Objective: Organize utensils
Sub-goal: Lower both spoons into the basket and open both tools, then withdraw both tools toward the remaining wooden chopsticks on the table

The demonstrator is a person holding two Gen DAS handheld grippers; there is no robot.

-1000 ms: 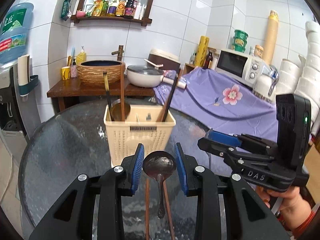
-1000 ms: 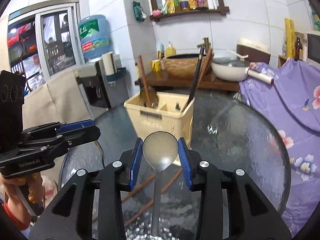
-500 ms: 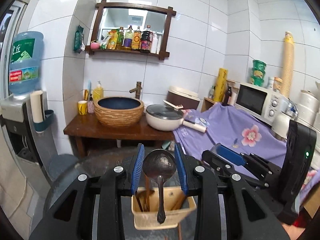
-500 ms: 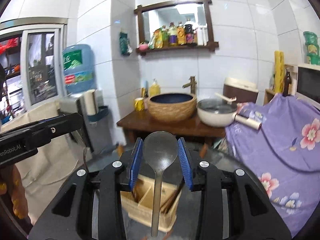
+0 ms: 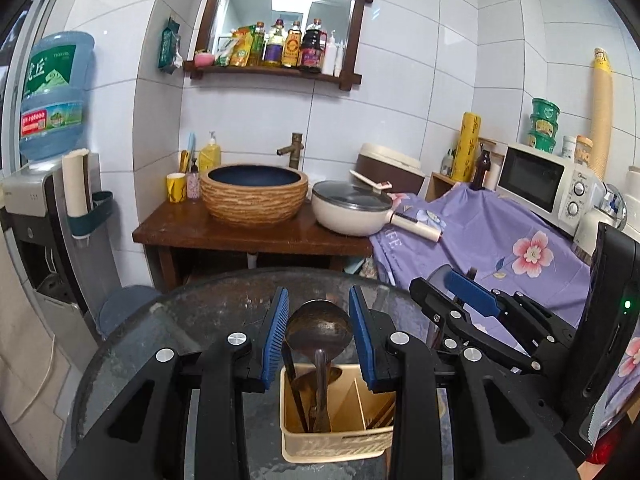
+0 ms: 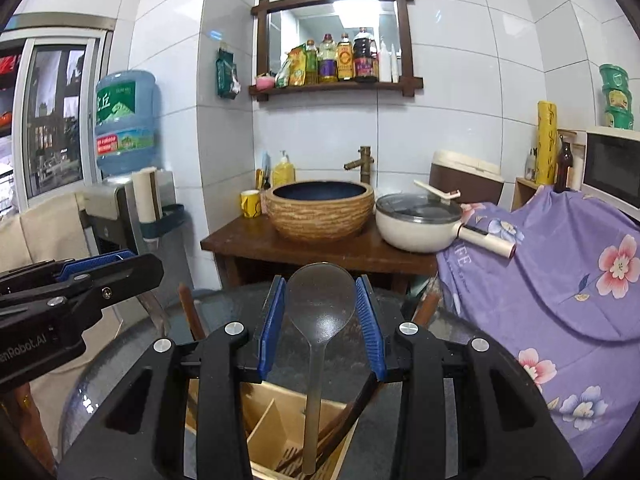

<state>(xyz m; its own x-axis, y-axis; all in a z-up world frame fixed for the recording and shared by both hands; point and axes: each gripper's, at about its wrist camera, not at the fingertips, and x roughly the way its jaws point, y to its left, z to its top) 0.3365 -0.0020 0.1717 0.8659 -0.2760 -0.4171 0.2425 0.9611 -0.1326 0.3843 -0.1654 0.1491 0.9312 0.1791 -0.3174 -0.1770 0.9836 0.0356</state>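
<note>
My left gripper (image 5: pixel 319 330) is shut on a dark metal spoon (image 5: pixel 319 330), bowl up, its handle hanging down into the left compartment of the cream utensil basket (image 5: pixel 340 446). My right gripper (image 6: pixel 321 314) is shut on a pale translucent spoon (image 6: pixel 321 304), bowl up, its handle reaching down into the same basket (image 6: pixel 276 404). The basket holds another spoon and dark chopsticks (image 5: pixel 294 392). The right gripper also shows in the left wrist view (image 5: pixel 476 312), and the left one shows in the right wrist view (image 6: pixel 80 280).
The basket stands on a round glass table (image 5: pixel 168 328). Behind it is a wooden stand (image 5: pixel 256 236) with a woven basin (image 5: pixel 254 196) and a white pan (image 5: pixel 352 208). A purple flowered cloth (image 5: pixel 500 248) lies at the right, a water dispenser (image 5: pixel 36 208) at the left.
Both grippers have lifted their spoons off the table and moved over the basket; the handles now hang down into it.
</note>
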